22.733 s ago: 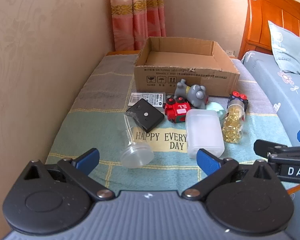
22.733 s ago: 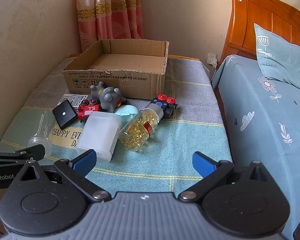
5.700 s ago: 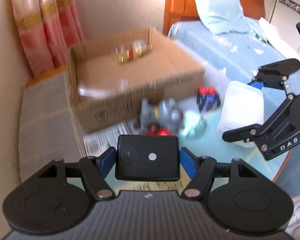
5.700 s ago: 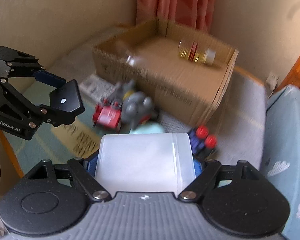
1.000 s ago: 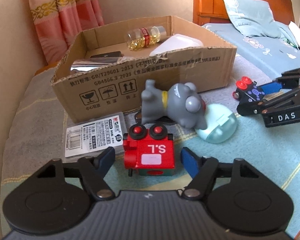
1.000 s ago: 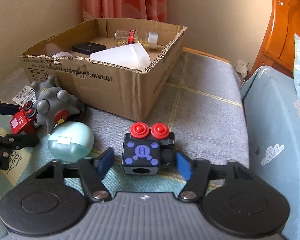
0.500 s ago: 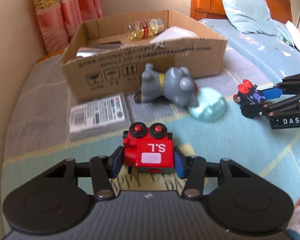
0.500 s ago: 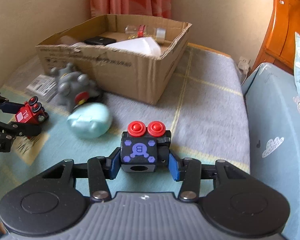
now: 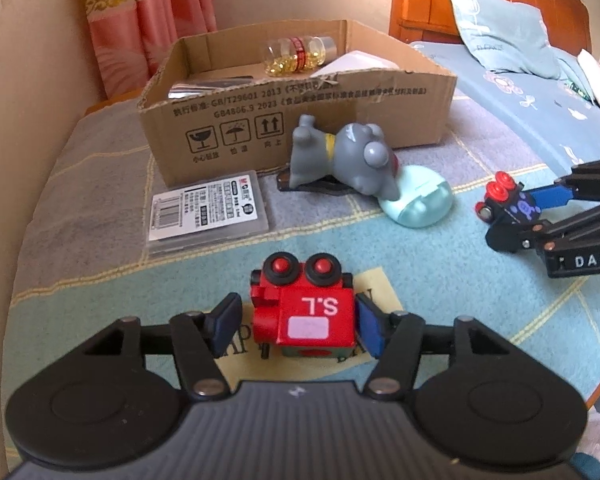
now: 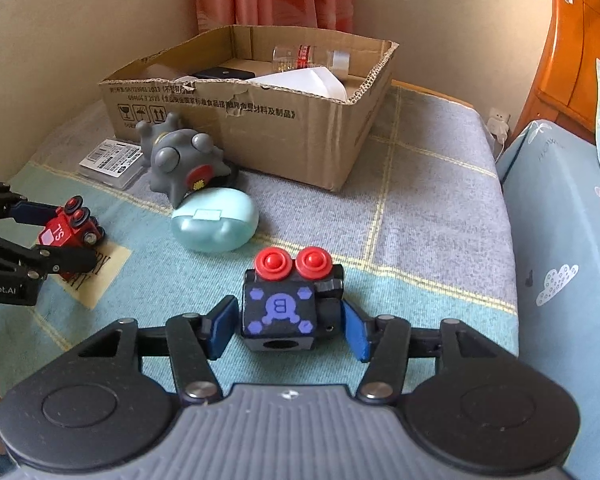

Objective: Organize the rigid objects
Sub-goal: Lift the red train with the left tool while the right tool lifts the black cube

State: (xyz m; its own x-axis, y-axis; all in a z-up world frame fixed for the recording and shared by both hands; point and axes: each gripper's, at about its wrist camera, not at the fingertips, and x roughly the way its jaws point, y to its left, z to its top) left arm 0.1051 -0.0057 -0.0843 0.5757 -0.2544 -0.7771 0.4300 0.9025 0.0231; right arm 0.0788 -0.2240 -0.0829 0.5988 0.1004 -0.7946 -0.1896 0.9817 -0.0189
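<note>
My left gripper is shut on a red toy block marked "S.L" and holds it just above the blanket. My right gripper is shut on a black toy block with a purple "B". Each shows in the other view: the red block at the left, the black block at the right. The cardboard box stands behind, holding a pill bottle, a white container and a black case.
A grey rubber toy lies on its side in front of the box, against a mint oval case. A flat clear packet with a label lies to the left. A bed with a wooden headboard is to the right.
Both grippers have pulled back a little with their blocks in hand. The scene has receded slightly in both views.
</note>
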